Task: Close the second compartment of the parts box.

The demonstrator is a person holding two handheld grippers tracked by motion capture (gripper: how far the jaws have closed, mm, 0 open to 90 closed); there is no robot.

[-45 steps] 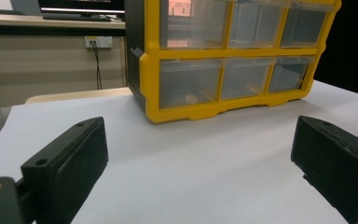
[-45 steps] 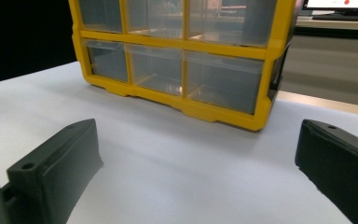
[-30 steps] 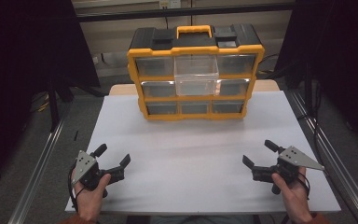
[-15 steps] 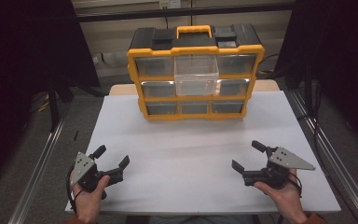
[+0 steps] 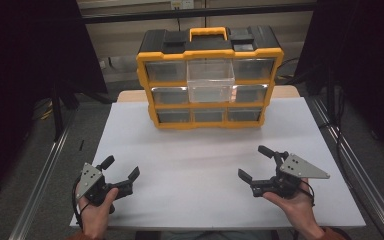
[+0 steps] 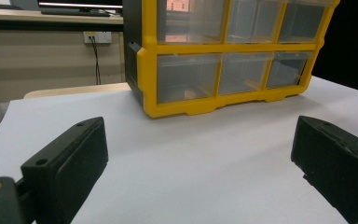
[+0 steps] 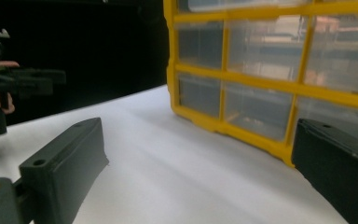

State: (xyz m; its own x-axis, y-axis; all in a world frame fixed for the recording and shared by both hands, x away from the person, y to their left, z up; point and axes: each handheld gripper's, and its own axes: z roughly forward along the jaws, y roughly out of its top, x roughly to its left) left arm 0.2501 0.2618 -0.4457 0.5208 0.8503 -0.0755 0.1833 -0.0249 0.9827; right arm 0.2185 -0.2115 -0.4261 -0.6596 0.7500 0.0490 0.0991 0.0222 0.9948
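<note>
Nothing has been handled yet, as far as can be judged: the work on the drawer cabinet [image 5: 209, 77] is all still ahead. The left gripper [image 5: 121, 171] is held wide open and empty, with the cabinet well ahead of it and off to its right. The right gripper [image 5: 256, 162] is likewise spread wide with nothing between its jaws, the cabinet well ahead and to its left. One cabinet is counted, with nine clear drawers; one middle drawer [image 5: 210, 83] stands pulled out. Two grippers are counted.

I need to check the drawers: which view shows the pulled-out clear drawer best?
The high view: the clear drawer juts from the yellow organizer. The left gripper view shows its lower rows; the right gripper view, a slanted part.
</note>
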